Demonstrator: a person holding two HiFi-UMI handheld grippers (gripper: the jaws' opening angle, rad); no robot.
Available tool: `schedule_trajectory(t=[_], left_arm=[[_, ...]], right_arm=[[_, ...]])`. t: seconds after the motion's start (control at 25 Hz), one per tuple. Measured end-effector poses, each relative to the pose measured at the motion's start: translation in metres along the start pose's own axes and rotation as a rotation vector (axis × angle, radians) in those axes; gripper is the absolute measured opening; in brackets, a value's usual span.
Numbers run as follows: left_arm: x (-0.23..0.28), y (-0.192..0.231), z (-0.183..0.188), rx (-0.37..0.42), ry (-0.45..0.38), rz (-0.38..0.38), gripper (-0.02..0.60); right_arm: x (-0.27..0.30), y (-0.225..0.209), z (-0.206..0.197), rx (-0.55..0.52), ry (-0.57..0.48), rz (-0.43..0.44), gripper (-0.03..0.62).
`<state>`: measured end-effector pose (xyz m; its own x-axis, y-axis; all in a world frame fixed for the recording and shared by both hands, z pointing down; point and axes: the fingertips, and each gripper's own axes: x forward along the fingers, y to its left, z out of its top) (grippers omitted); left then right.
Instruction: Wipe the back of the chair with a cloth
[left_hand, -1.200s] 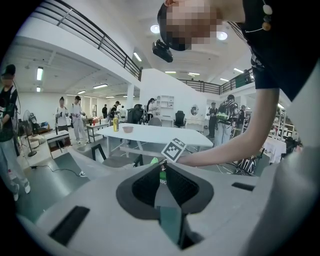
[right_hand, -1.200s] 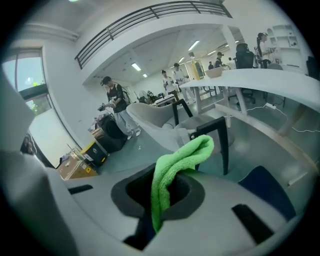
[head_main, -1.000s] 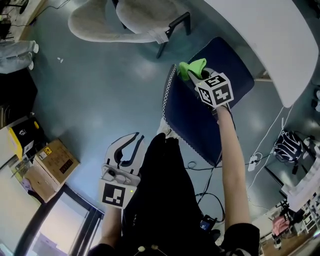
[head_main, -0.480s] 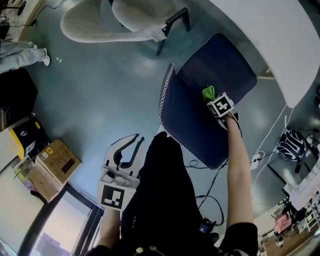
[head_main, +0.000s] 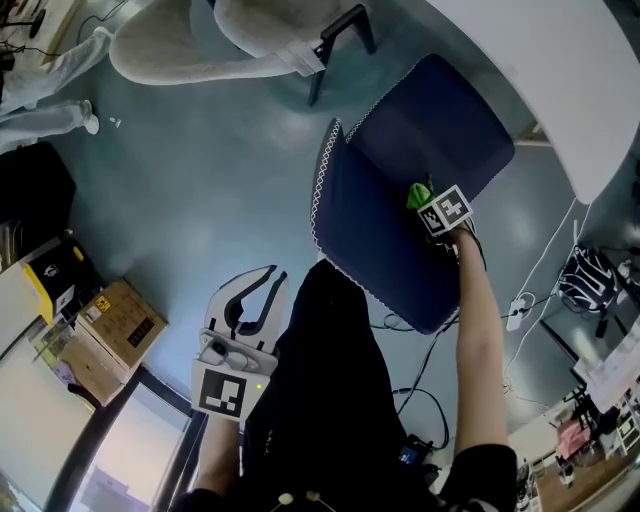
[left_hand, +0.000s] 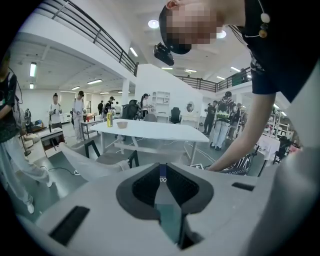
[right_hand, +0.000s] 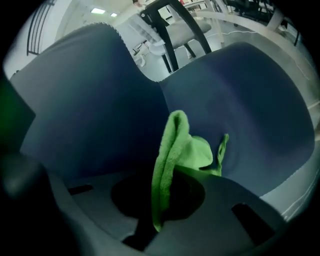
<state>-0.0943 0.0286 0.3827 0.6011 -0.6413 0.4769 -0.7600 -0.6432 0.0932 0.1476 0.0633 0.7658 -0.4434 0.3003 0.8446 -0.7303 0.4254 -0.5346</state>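
A dark blue chair (head_main: 400, 210) with white zigzag trim stands in front of me; its backrest (head_main: 375, 235) faces me in the head view. My right gripper (head_main: 425, 205) is shut on a green cloth (head_main: 418, 193) and presses it against the blue fabric near where the backrest meets the seat. In the right gripper view the green cloth (right_hand: 175, 160) sticks up from between the jaws against the chair's blue surface (right_hand: 95, 110). My left gripper (head_main: 250, 300) hangs low at my left side over the floor, jaws shut with nothing in them, far from the chair.
A white table (head_main: 560, 80) runs along the upper right beside the chair. A light grey chair (head_main: 240, 40) stands at the top. Cardboard boxes (head_main: 105, 335) lie at the left, cables (head_main: 520, 310) and a bag (head_main: 585, 285) at the right. Several people stand in the left gripper view.
My right gripper has carried the green cloth from the top edge of the backrest down and to the right over the blue fabric. The left gripper has stayed put.
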Motion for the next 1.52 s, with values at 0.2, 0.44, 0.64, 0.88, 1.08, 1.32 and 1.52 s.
schedule_trajectory(t=[0.2,0.44,0.64,0.88,1.08,1.32,1.52], left_arm=[[0.000,0.000,0.003,-0.008,-0.010,0.005,0.041],[0.000,-0.002,0.012,-0.006,-0.030,0.011,0.041],[0.002,-0.004,0.018,-0.001,-0.040,0.015,0.041],[0.004,-0.011,0.021,0.003,-0.046,0.011,0.041],[0.004,-0.015,0.023,0.009,-0.048,0.011,0.041],[0.008,-0.016,0.023,0.008,-0.050,0.009,0.041],[0.009,-0.019,0.024,0.007,-0.053,0.005,0.041]], right_arm=[[-0.028,0.034,0.002,0.015,-0.080,0.156,0.018],[-0.069,0.075,0.005,-0.101,-0.169,0.146,0.017],[-0.103,0.117,0.013,-0.161,-0.233,0.214,0.018],[-0.144,0.167,0.017,-0.281,-0.295,0.235,0.018],[-0.177,0.209,0.015,-0.383,-0.355,0.254,0.018],[-0.207,0.248,0.009,-0.492,-0.357,0.314,0.018],[-0.240,0.278,-0.001,-0.588,-0.362,0.461,0.018]])
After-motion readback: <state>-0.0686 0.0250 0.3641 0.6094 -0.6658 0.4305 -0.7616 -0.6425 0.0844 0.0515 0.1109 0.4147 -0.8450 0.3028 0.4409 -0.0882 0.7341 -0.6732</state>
